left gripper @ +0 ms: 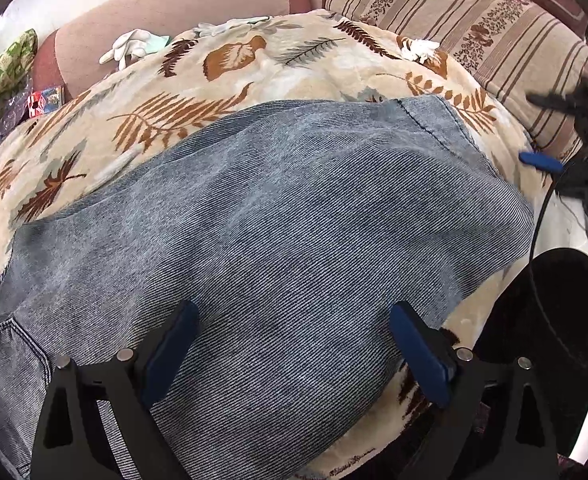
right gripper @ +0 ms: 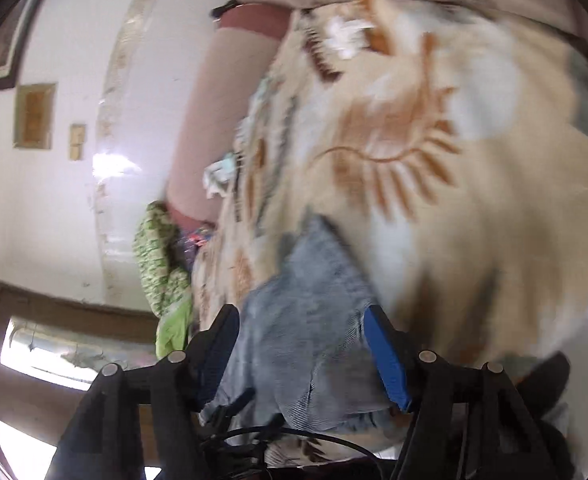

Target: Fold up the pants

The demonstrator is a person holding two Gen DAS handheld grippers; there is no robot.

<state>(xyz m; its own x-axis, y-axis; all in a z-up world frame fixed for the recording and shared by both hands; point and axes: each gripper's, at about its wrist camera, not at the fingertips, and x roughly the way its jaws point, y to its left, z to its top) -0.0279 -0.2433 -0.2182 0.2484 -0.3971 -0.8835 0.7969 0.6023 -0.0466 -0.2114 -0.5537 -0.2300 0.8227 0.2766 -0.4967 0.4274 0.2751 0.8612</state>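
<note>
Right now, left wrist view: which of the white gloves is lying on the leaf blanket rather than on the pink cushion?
The crumpled white glove on the leaf blanket, beside the striped pillow. The other white glove rests on the pink cushion.

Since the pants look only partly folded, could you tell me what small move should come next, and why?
Probably lower the open left gripper onto the pants and pinch the near edge: its jaws hover apart above the denim, which lies flat on the leaf-print blanket, while the right gripper is open too.

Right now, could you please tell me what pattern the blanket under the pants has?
Cream blanket with brown and grey leaves; clearest in the left wrist view.
</note>
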